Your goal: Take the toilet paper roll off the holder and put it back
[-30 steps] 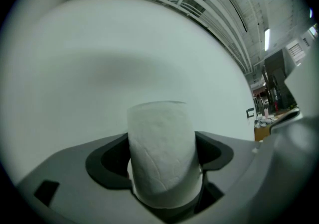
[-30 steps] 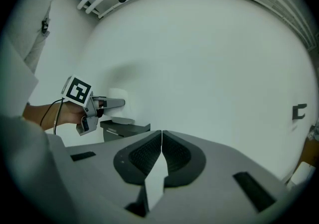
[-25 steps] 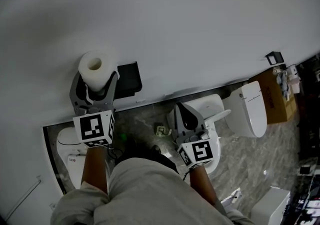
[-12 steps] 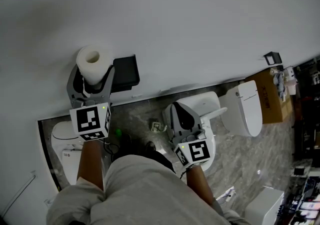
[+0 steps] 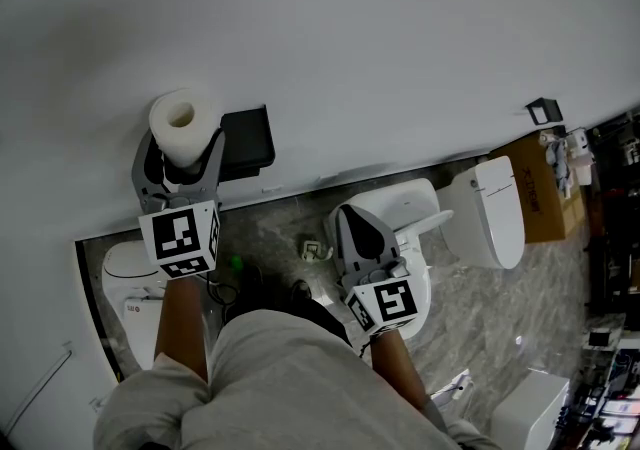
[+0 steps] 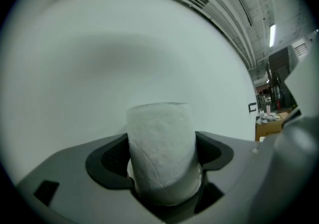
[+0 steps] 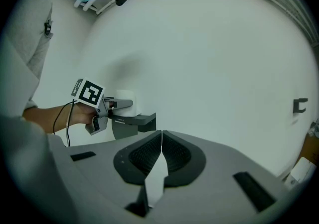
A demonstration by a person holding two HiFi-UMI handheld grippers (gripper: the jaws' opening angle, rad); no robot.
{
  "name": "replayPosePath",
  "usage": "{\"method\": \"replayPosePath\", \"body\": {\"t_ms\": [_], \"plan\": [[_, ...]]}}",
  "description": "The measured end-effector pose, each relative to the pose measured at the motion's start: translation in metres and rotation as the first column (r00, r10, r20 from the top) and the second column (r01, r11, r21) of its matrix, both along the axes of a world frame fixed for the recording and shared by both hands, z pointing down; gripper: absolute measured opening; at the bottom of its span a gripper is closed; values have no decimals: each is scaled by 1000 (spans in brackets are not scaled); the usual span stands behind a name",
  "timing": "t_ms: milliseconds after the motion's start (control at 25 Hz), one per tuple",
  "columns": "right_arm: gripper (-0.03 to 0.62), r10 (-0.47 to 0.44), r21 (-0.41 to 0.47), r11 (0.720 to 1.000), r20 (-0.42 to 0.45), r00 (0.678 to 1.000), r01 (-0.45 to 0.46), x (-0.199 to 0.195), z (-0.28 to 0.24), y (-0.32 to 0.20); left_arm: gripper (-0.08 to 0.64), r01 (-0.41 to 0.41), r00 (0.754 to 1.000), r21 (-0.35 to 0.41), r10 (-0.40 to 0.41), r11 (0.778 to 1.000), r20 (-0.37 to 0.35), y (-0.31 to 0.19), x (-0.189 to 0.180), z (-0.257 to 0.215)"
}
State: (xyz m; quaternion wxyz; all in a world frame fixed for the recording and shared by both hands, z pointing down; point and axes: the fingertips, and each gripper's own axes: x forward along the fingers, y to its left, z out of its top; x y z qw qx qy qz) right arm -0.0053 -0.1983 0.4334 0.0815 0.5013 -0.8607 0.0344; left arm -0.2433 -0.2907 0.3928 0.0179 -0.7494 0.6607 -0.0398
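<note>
The white toilet paper roll [image 5: 182, 126] stands upright between the jaws of my left gripper [image 5: 180, 160], which is shut on it. The roll is held just left of the black wall holder [image 5: 245, 138], close to the white wall. In the left gripper view the roll [image 6: 160, 143] fills the gap between the pads of the left gripper [image 6: 162, 161]. My right gripper [image 5: 358, 228] hangs lower and to the right, shut and empty. Its own view shows the right gripper [image 7: 161, 149] with its pads touching, and farther off the roll [image 7: 127, 99] beside the holder [image 7: 135, 123].
Below me on the marbled floor stand a white toilet [image 5: 420, 213], a second one [image 5: 495, 213] to its right and another [image 5: 125, 283] at the left. A cardboard box [image 5: 550, 193] sits at the right. A small black bracket [image 5: 545, 110] is on the wall.
The head view has shifted a little, so everything sits slightly further left. The roll, both grippers and the holder keep their places relative to each other.
</note>
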Motion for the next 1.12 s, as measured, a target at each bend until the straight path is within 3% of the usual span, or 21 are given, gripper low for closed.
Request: {"method": "replayPosePath", "body": {"t_ms": [800, 1120], "plan": [[5, -111, 4, 994, 41, 993, 111, -33, -1, 4, 397, -20, 999, -66, 18, 998, -28, 17, 0, 7], [5, -160, 16, 987, 68, 985, 159, -34, -4, 9, 397, -41, 999, -100, 42, 994, 7, 41, 7, 1]]}}
